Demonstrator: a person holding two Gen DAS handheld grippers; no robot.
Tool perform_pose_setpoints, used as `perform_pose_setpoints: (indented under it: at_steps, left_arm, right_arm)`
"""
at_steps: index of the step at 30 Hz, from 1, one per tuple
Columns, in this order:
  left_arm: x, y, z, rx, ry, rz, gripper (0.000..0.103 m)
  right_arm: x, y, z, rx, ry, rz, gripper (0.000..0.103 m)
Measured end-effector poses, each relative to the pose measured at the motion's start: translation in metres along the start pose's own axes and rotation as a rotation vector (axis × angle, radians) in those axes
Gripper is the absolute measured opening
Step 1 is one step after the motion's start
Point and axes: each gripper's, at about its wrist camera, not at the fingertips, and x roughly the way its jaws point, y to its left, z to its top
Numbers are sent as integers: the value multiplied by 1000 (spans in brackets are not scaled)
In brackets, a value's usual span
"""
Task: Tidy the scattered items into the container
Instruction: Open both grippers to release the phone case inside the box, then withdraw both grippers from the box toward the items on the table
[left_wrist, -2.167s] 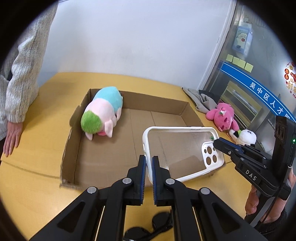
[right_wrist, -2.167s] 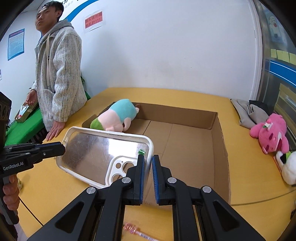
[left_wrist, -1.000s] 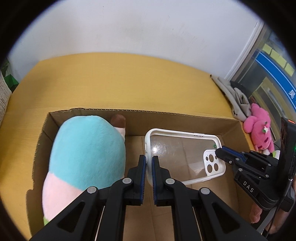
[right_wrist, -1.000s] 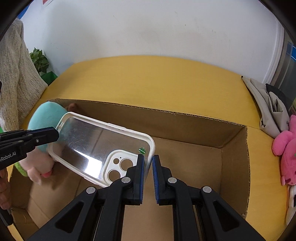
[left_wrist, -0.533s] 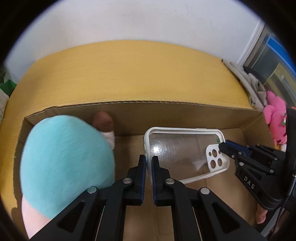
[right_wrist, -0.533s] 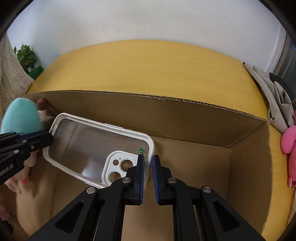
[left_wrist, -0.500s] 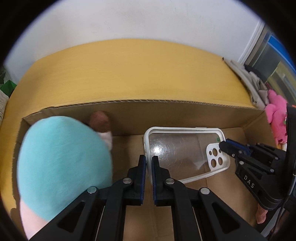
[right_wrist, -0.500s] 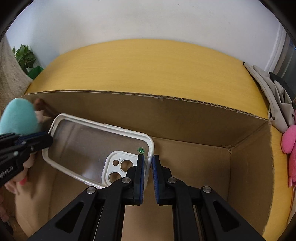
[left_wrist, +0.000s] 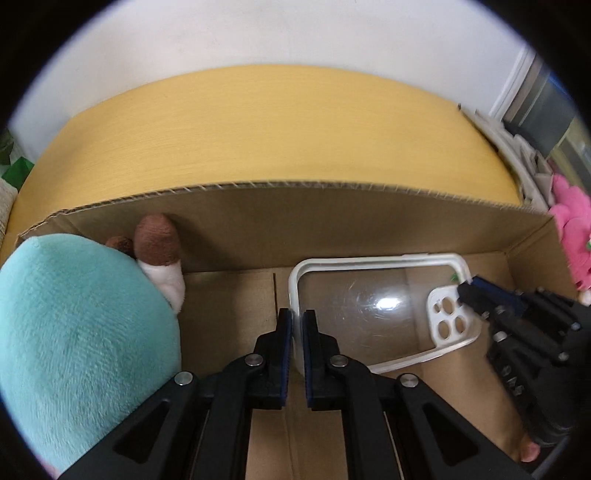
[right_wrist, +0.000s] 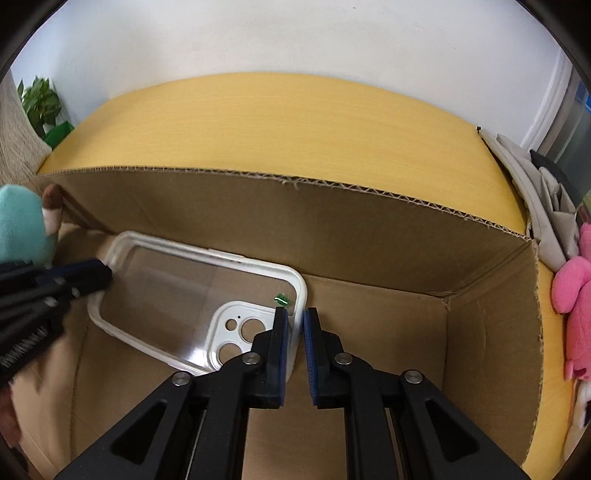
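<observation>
A clear phone case (left_wrist: 373, 306) with a white rim is held low inside the cardboard box (left_wrist: 295, 218). My left gripper (left_wrist: 297, 321) is shut on one end of the case. My right gripper (right_wrist: 295, 319) is shut on the other end, by the camera holes, and the case also shows in the right wrist view (right_wrist: 192, 291). The right gripper shows in the left wrist view (left_wrist: 476, 291) at the case's far end. A teal and pink plush toy (left_wrist: 74, 332) lies in the box's left part.
The box stands on a yellow wooden table (right_wrist: 280, 122) by a white wall. A pink plush toy (right_wrist: 576, 288) and grey folded cloth (right_wrist: 535, 206) lie on the table right of the box. A green plant (right_wrist: 40, 103) stands at far left.
Both grippers have carried the phone case forward over the box and lowered it inside, close to the box floor. The plush toy has not moved.
</observation>
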Motion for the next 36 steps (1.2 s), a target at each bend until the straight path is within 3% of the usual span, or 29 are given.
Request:
perform_pose_setpoints:
  at_steps: [1, 3, 9, 11, 13, 18, 23, 26, 36]
  left_arm:
    - [-8, 2, -1, -4, -18, -5, 16]
    - [-30, 6, -3, -14, -64, -17, 26]
    - [-135, 12, -28, 7, -258, -84, 46]
    - [-180, 13, -56, 48, -339, -73, 69]
    - [-212, 10, -84, 82, -395, -54, 81]
    - [-253, 4, -153, 90, -443, -25, 81]
    - [-259, -22, -203, 80, -447, -9, 81]
    - [-272, -16, -235, 88, -440, -17, 81]
    - [-280, -12, -275, 55, -438, -18, 81]
  right_arm:
    - [-3, 0, -1, -5, -2, 4, 56]
    - [-19, -4, -4, 3, -36, 13, 92]
    - [-111, -8, -23, 26, -144, 85, 95]
    - [-154, 0, -42, -3, -200, 97, 98]
    - [-189, 9, -64, -24, -248, 102, 102]
    - [-252, 29, -123, -21, -342, 103, 102]
    - [-280, 37, -164, -8, -366, 93, 102]
    - [-288, 38, -182, 1, -365, 99, 102]
    - [-305, 49, -218, -2, -378, 77, 102]
